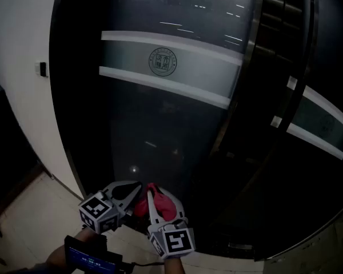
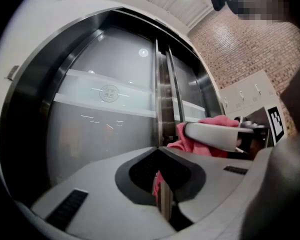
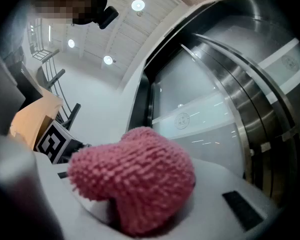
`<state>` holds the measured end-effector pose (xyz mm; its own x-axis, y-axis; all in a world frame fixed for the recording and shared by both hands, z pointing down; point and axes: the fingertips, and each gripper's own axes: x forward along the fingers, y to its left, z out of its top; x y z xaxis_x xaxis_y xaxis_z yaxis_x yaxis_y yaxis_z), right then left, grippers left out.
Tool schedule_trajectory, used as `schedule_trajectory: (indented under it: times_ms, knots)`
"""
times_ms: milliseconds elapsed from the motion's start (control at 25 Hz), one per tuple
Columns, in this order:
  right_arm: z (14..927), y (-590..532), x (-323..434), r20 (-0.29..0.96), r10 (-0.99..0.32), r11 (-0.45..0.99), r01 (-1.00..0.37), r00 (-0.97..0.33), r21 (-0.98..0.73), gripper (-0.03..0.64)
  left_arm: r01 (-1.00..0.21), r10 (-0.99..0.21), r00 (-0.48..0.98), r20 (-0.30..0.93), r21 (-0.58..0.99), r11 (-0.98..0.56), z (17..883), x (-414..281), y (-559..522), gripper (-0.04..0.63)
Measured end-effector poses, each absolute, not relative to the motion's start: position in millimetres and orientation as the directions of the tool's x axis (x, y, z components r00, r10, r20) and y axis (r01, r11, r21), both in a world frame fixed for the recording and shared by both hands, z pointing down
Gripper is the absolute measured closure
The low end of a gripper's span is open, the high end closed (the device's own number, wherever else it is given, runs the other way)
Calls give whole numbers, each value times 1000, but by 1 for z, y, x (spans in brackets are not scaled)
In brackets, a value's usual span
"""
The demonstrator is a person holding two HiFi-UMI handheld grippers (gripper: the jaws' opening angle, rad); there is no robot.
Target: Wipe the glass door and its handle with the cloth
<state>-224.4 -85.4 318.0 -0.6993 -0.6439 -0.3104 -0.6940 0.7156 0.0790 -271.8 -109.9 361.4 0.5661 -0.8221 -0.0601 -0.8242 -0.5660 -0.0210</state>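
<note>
The dark glass door [image 1: 160, 124] stands in front of me, with two frosted bands and a round emblem [image 1: 163, 61]. Long metal upright bars [image 1: 247, 56] run where it meets the second leaf; they also show in the left gripper view [image 2: 162, 99]. My right gripper [image 1: 161, 200] is low before the door, shut on a bunched pink cloth [image 1: 164, 205]. That cloth [image 3: 135, 179] fills its own view. My left gripper [image 1: 134, 194] is just left of it, jaws shut [image 2: 160, 151] with only a thin slit, nothing held. The cloth [image 2: 205, 134] lies right of it.
A white wall [image 1: 23, 96] with a small switch plate [image 1: 42, 68] borders the door on the left. Beige floor tiles [image 1: 23, 210] lie below. A second glass leaf [image 1: 320, 124] is to the right. A blue-screened device [image 1: 91, 258] sits on the left forearm.
</note>
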Motion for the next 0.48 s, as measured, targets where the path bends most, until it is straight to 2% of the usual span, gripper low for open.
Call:
schedule_trajectory:
  times_ms: [240,480]
  knots:
    - [311,-122,-292,-291,-589,773,-630,-754,66,565,-860,-860,510,-16,-37,-509,360,-330,-148,578]
    - [309,-185,-359,-299,-523,817,-570,-798,89,565,-893,-891,450,-58,-43,-448,355,-394,-205,578]
